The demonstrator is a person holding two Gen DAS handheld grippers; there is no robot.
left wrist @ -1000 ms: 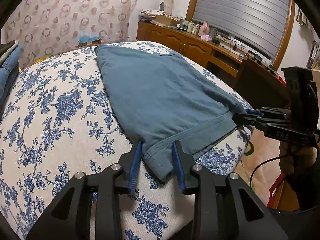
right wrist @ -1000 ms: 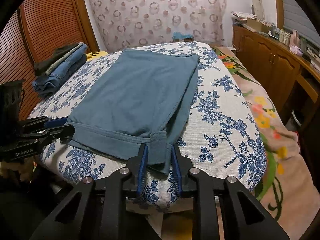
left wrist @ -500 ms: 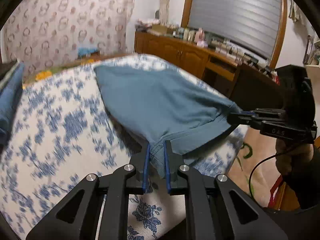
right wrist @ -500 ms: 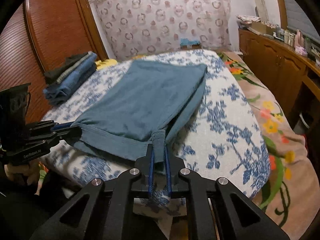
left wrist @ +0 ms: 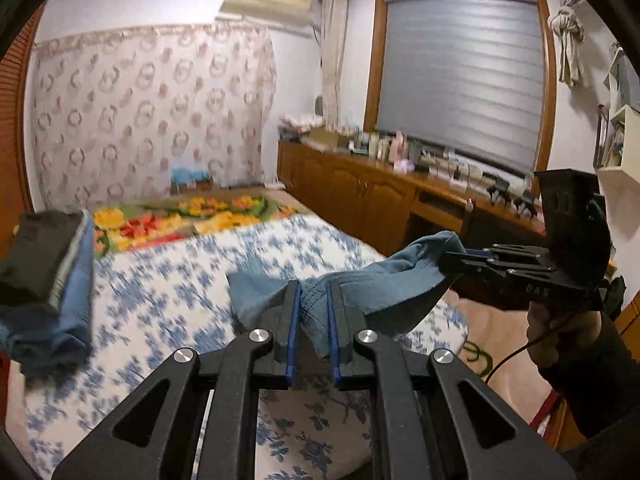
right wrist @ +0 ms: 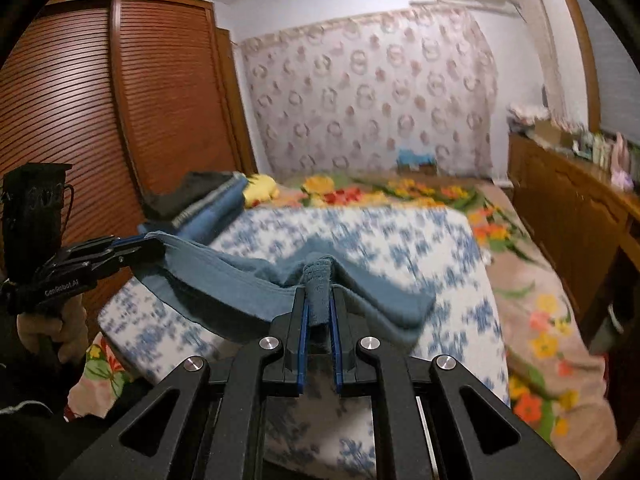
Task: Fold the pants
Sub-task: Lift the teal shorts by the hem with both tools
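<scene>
Floral bedspread (left wrist: 168, 300) is seen lower left, above which soft, limp teal pants (left wrist: 384, 280) are held by the hem corners, pinched in the left gripper (left wrist: 313, 300) and right gripper (right wrist: 318, 300), sagging between them.

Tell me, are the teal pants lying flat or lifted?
Lifted: the teal pants hang between the left gripper and right gripper, both clamped on fabric.

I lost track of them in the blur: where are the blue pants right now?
The pants hang lifted over the near end of the floral bed, one corner pinched in the left gripper, the other in the right gripper.
</scene>
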